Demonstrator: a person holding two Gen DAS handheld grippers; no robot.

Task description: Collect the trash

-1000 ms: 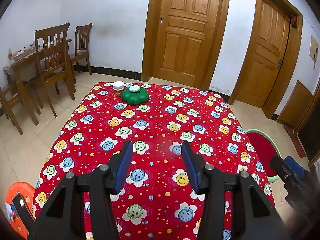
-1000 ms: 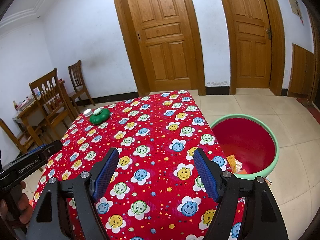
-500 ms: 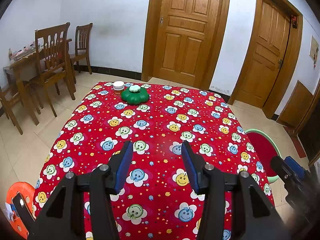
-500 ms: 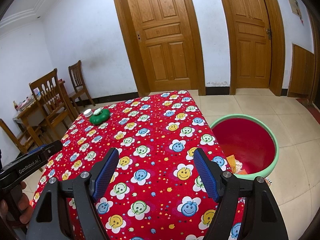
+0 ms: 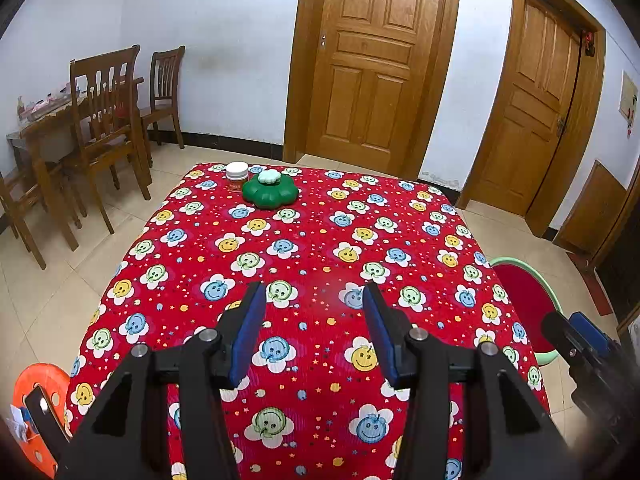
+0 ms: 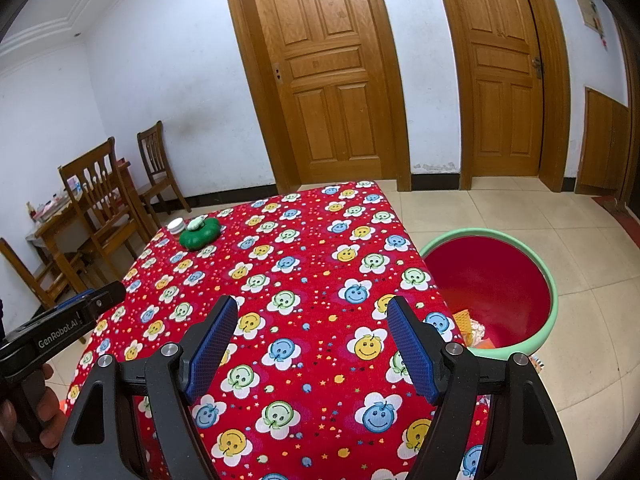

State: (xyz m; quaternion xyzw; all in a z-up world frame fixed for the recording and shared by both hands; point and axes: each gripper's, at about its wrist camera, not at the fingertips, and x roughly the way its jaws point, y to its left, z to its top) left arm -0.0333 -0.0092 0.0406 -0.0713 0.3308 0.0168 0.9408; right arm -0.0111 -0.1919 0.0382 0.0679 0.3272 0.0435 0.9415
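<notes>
Red smiley-flower tablecloth (image 5: pixel 320 240), green flower-shaped dish (image 5: pixel 271 194), mint-rimmed red bin (image 6: pixel 548 280), blue-padded black claws.

Your left gripper (image 5: pixel 314 300) and right gripper (image 6: pixel 310 316) both hang above the surface (image 5: pixel 320 240), angled downward, jaws apart and empty, the right wider.
</notes>
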